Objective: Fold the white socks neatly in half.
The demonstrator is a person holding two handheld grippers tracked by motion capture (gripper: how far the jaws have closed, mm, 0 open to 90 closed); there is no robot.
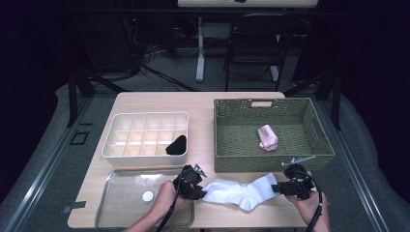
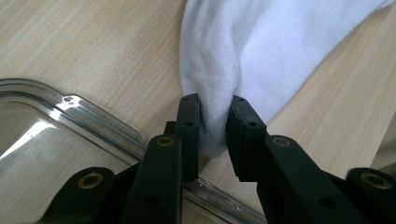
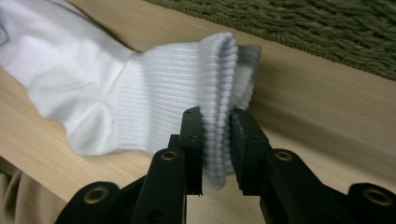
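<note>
A white sock (image 1: pixel 240 191) lies stretched across the wooden table's front edge, between my two grippers. My left gripper (image 1: pixel 196 189) is shut on the sock's toe end (image 2: pixel 212 116), with the cloth pinched between its pads. At the other end, my right gripper (image 1: pixel 285 187) is shut on the ribbed cuff (image 3: pixel 218 135). Both ends are held just above the tabletop.
A green woven basket (image 1: pixel 227 145) holding a pink sock (image 1: pixel 267 137) stands behind the right gripper. A white divided organizer (image 1: pixel 145 135) with a black sock (image 1: pixel 177 145) in one compartment sits at the left. A clear tray (image 1: pixel 116 203) with a small white disc (image 1: pixel 147 196) lies front left.
</note>
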